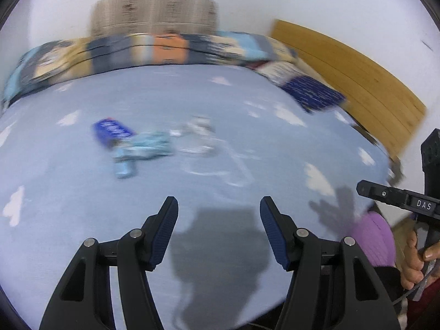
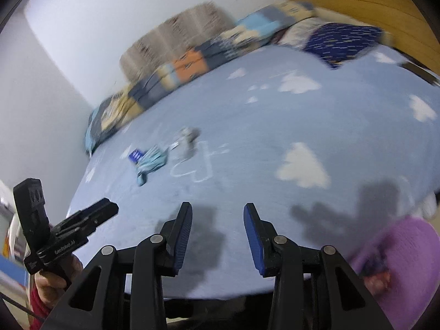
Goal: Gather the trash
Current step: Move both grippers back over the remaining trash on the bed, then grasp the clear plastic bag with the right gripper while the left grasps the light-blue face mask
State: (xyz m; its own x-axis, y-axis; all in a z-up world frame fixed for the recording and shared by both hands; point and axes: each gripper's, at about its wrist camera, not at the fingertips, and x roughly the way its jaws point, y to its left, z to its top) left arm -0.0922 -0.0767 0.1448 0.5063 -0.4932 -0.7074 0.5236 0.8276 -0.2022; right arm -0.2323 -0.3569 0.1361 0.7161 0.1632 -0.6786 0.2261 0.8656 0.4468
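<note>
Three pieces of trash lie together mid-bed on a light blue sheet with white clouds: a dark blue wrapper, a crumpled light blue wrapper and a clear, silvery wrapper. Both views are blurred. My left gripper is open and empty, above the near part of the bed, well short of the trash. My right gripper is open and empty too. Each gripper shows at the edge of the other's view.
A patchwork blanket lies folded along the bed's far side, with a dark blue pillow at the right by a wooden headboard. A purple bin or bag sits at the bed's near right edge.
</note>
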